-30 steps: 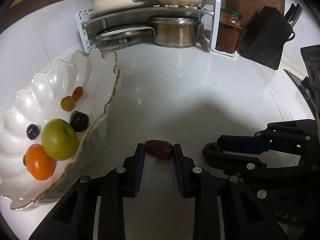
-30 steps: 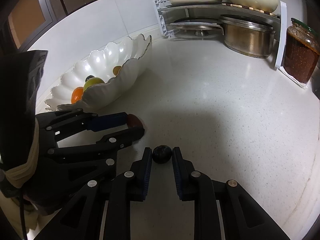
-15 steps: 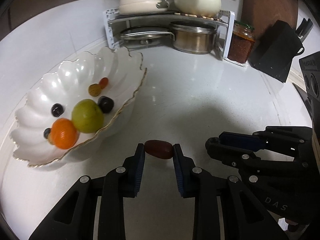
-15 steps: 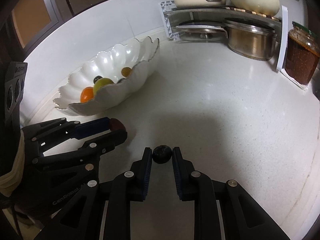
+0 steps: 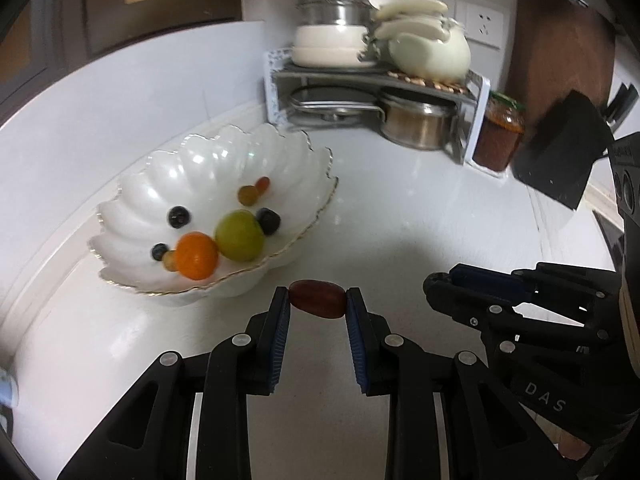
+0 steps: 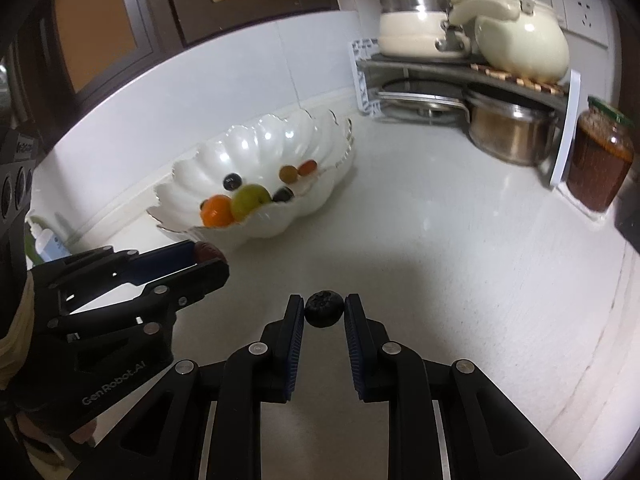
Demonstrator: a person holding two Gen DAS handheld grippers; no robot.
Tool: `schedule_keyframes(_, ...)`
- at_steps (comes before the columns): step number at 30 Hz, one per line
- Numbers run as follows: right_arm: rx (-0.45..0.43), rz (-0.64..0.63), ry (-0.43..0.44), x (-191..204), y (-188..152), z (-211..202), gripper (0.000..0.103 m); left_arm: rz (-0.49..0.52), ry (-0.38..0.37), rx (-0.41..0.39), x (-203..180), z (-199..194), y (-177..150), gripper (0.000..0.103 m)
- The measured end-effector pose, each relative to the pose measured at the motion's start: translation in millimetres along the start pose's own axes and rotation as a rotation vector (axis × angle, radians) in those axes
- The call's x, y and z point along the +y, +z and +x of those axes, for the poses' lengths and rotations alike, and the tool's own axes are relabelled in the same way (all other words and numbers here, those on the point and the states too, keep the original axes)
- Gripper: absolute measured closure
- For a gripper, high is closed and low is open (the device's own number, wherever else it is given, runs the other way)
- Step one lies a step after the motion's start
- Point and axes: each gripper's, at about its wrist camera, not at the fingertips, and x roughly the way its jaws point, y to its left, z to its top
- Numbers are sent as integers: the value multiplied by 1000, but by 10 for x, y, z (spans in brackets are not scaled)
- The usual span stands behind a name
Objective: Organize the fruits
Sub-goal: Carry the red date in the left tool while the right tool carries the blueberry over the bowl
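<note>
White and scalloped, with a thin gold rim, the porcelain fruit bowl (image 5: pixel 304 168) stands near the back edge of the pale speckled worktop (image 5: pixel 400 208), ahead and to the left of both hand-held grippers. The left hand-held gripper (image 5: pixel 318 300) is clenched on a dark red oval fruit, perhaps a date or grape tomato (image 5: pixel 318 299), whose long axis runs crosswise from pad to pad; the fruit hangs clear of the worktop, just short of the bowl's near rim. The right hand-held gripper (image 6: pixel 324 309) grips a small round blue-black blueberry (image 6: pixel 324 308), also off the surface and farther from the bowl.

The left hand looks the nearer of the two, so its fruit would likely go in first, with a short carry forward and left over the rim.

Already in the bowl: an orange mandarin (image 5: pixel 197 255), a green round fruit (image 5: pixel 239 235), several dark berries and two small reddish-yellow tomatoes.

From the left wrist, the bowl's whole floor is open to view, showing free space toward its far end; the right hand-held gripper appears side-on, its load hidden. From the right wrist, the near wall hides part of the bowl's floor, but the red fruit peeks from the left tool's tips.
</note>
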Motion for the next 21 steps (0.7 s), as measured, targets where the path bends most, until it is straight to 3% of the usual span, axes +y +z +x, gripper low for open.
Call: schedule_keyframes(21, -133, -116, 46, 384, 474, -388, 80, -158, 111, -112, 353, -631, 149, 75)
